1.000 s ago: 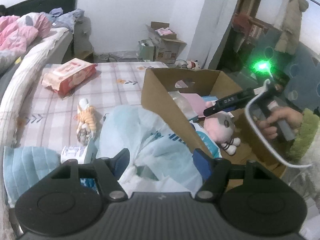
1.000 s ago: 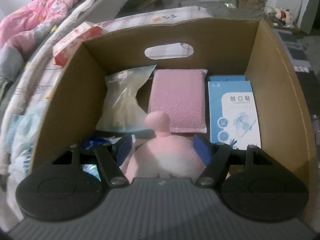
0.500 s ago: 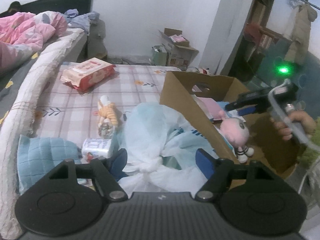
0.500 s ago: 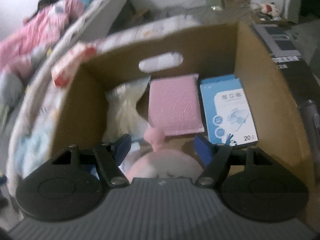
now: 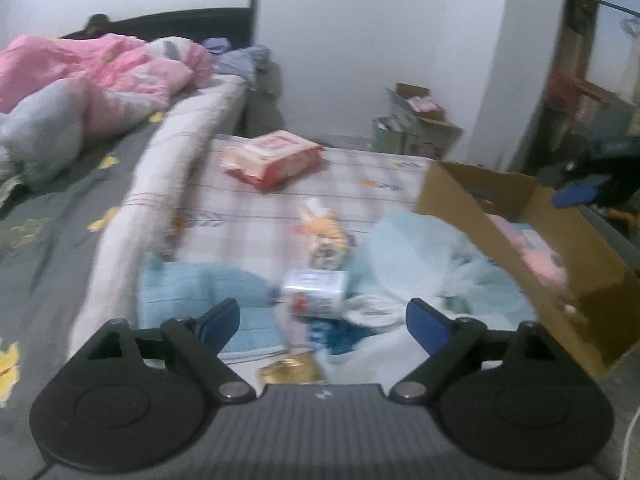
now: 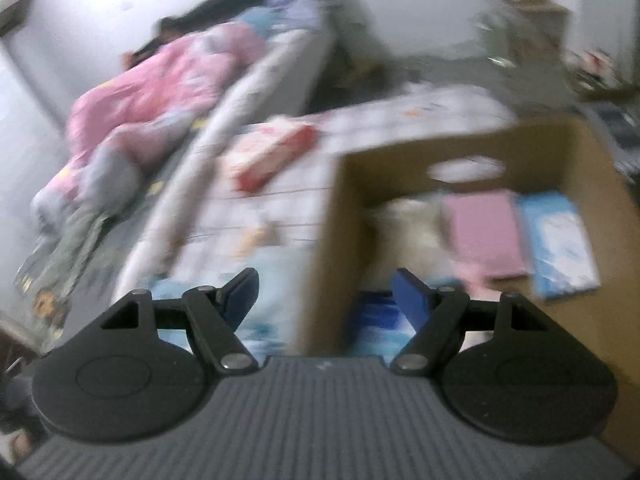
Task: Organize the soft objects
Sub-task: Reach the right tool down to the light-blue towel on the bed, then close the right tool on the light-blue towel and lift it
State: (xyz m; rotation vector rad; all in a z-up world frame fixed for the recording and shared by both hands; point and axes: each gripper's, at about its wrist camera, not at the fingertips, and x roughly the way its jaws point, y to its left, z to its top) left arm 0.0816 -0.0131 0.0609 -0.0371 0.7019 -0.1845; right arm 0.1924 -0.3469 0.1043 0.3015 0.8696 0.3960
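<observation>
While both views are smeared by motion, this much reads:
Left gripper (image 5: 322, 316): jaws wide apart and just been opening, nothing between them, above the bed clutter.
Right gripper (image 6: 324, 292): jaws apart, just been opening, empty, over the box's near left wall.
Cardboard box (image 6: 340, 216): brown, open-topped, oval handle hole at 12 o'clock.
Pink plush toy (image 5: 546, 264): pale pink, blurred, inside the box at 3 o'clock.
Pink pouch (image 6: 482, 232): flat on the box floor, beside a blue packet (image 6: 560, 248).
Light blue cloth (image 5: 416, 248): crumpled, against the box's outer wall.
</observation>
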